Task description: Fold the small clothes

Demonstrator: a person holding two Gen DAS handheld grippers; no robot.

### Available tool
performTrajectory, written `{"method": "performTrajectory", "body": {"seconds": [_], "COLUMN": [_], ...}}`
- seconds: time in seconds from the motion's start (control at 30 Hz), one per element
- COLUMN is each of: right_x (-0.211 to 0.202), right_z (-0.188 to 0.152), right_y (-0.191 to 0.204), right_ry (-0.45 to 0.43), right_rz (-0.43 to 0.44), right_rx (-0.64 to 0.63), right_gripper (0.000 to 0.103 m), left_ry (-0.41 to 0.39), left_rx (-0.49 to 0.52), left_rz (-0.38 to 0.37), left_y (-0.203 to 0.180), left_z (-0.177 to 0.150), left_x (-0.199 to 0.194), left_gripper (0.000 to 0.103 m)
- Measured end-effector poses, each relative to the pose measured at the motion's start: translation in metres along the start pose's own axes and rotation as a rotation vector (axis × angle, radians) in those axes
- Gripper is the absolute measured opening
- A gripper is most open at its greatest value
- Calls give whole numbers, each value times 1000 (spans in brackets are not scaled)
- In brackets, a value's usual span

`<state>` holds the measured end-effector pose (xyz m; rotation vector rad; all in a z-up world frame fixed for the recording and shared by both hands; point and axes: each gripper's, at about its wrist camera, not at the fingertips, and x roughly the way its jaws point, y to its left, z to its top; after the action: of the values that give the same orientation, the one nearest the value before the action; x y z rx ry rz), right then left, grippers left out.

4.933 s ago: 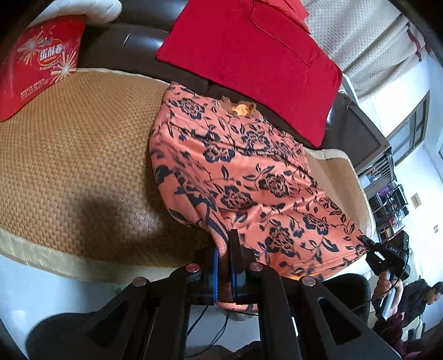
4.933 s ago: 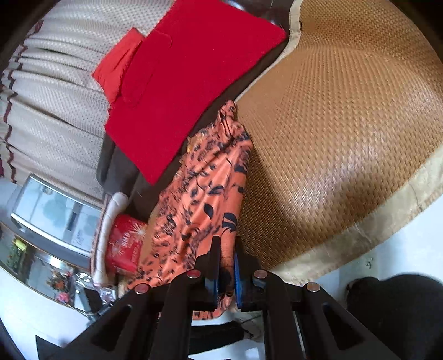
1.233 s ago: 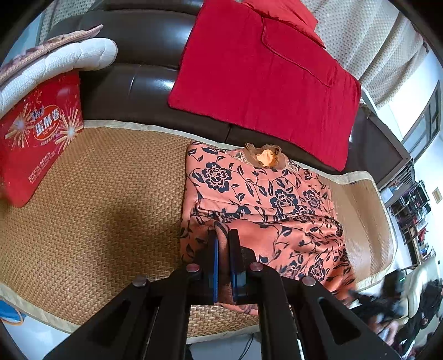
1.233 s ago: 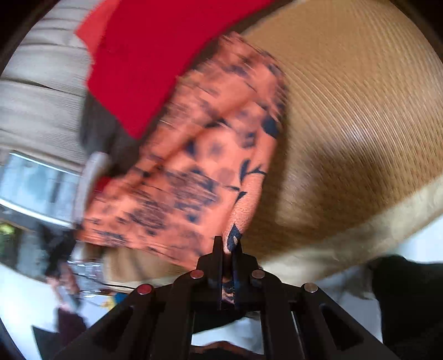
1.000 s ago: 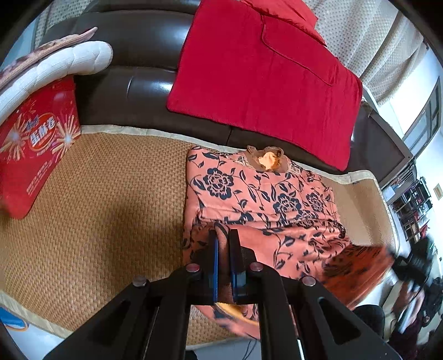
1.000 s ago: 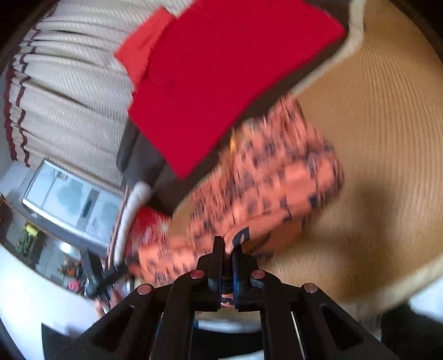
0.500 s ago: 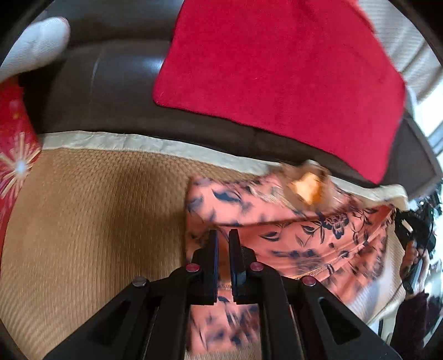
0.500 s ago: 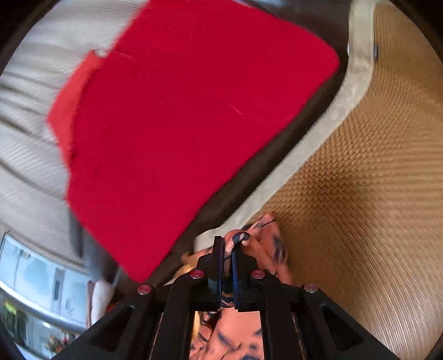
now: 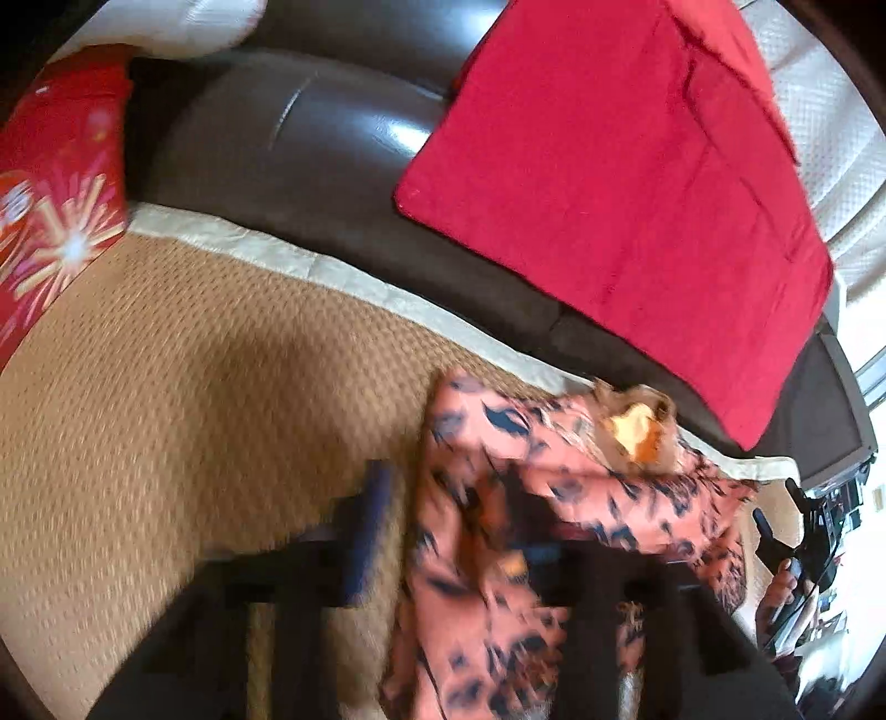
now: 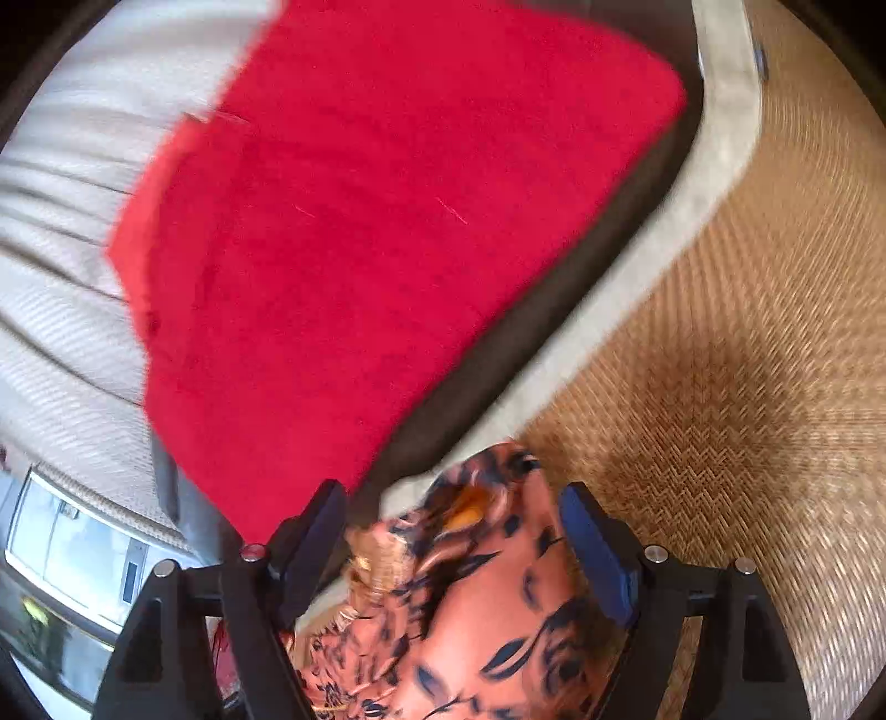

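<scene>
The orange-pink garment with dark blue flowers (image 9: 559, 487) lies folded over itself on the woven mat (image 9: 194, 387), its collar (image 9: 637, 426) toward the sofa back. My left gripper (image 9: 454, 531) hovers low over its left edge. Its jaws are opening, and cloth lies loose between the blurred fingers (image 9: 371, 520) with no pad pressing on it. In the right wrist view the same garment (image 10: 487, 598) bunches up between the spread fingers (image 10: 592, 543) of my right gripper (image 10: 454, 537). Those jaws are opening too, and the pads stand clear of the cloth.
A red cloth (image 9: 620, 166) hangs over the dark leather sofa back (image 9: 332, 138). A red printed box (image 9: 55, 183) and a white pillow (image 9: 183, 22) sit at the left. A person's hand (image 9: 781, 587) shows at the right edge. Pale curtains (image 10: 61, 221) hang behind.
Both grippers carried the garment's lower edge forward toward the collar and sank. Their jaws, shut on the cloth before, have spread and let it go.
</scene>
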<state>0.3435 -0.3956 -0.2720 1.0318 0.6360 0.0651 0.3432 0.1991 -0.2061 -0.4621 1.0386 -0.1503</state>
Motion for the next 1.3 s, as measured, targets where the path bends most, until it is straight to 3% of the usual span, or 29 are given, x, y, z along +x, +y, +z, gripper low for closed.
{"method": "performTrajectory", "body": {"seconds": [0.1, 0.17, 0.23, 0.3, 0.37, 0.53, 0.67, 0.8, 0.97, 1.0, 1.03, 1.1, 1.3], "right_x": [-15, -17, -10, 7, 32, 73, 87, 107, 109, 110, 110, 112, 119], "right_z": [-22, -42, -69, -90, -109, -137, -131, -124, -100, -96, -92, -89, -93], "right_y": [27, 43, 58, 63, 61, 56, 51, 57, 80, 82, 83, 82, 86], "right_ry": [18, 61, 136, 241, 319, 474, 501, 481, 340, 315, 290, 240, 217], "right_rz": [8, 30, 62, 105, 95, 21, 24, 53, 180, 189, 192, 192, 155], "right_rx": [-87, -133, -169, -153, -144, -124, -56, -58, -108, -108, -104, -87, -143], "right_gripper": [81, 76, 52, 36, 36, 38, 38, 38, 39, 41, 55, 70, 69], "left_ry": [18, 35, 49, 60, 49, 29, -10, -47, -124, -136, -143, -163, -241], "left_rx": [10, 10, -7, -33, -28, 6, -61, -99, -139, -159, -172, -191, -143], "left_rz": [-34, -4, 22, 14, 46, 24, -95, -140, -161, -167, -174, -176, -110], "left_y": [-19, -29, -35, -38, -40, -52, -48, -41, -26, -21, -17, -12, -20], "left_z": [-19, -25, -28, -27, -23, -16, 3, 20, 39, 43, 46, 50, 59], "left_x": [-1, 9, 25, 43, 55, 78, 81, 85, 87, 89, 89, 89, 77], "left_gripper": [58, 57, 57, 41, 14, 9, 8, 8, 8, 8, 8, 8, 10]}}
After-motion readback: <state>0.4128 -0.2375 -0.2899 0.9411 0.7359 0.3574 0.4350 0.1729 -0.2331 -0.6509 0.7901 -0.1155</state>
